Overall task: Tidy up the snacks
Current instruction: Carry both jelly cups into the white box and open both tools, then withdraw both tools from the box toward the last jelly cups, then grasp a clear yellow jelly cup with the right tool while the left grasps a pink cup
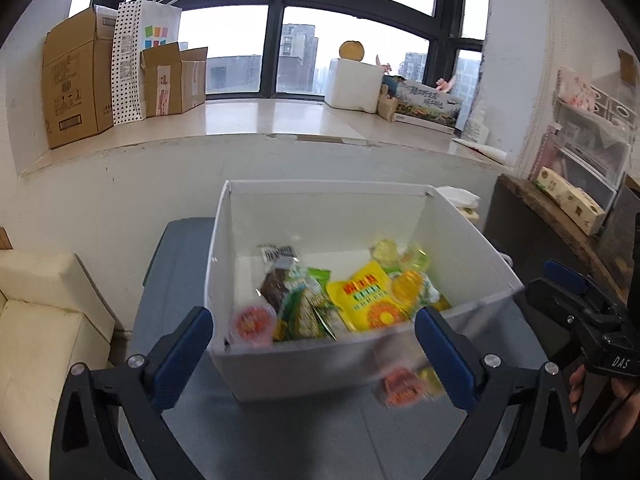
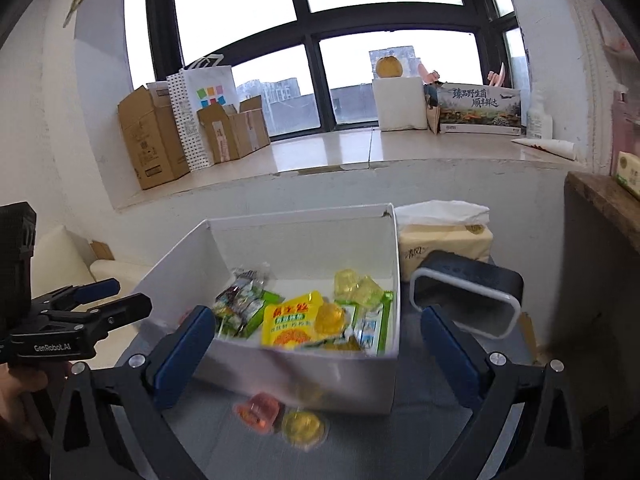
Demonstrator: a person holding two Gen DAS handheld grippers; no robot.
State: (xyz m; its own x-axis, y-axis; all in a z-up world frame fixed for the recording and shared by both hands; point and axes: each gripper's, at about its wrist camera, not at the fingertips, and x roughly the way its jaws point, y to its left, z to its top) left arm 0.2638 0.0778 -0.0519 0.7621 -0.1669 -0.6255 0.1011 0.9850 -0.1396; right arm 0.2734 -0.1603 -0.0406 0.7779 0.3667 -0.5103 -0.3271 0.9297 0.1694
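Note:
A white open box (image 1: 400, 220) (image 2: 280, 232) stands on a grey table and holds several snacks: a yellow packet (image 1: 366, 300) (image 2: 290, 320), green packets (image 1: 308, 312) (image 2: 244, 312), a red jelly cup (image 1: 252, 322) and yellow jelly cups (image 2: 356, 286). A red jelly cup (image 2: 258, 410) (image 1: 402, 388) and a yellow jelly cup (image 2: 302, 426) lie on the table in front of the box. My left gripper (image 1: 314, 344) is open and empty, near the box's front wall. My right gripper (image 2: 318, 346) is open and empty, above the two loose cups.
A tissue pack (image 2: 444, 240) and a dark container with a white rim (image 2: 468, 300) sit right of the box. A wooden shelf (image 2: 604, 200) stands at the right. Cream cushions (image 1: 44, 320) are at the left. Cardboard boxes (image 1: 76, 80) line the windowsill.

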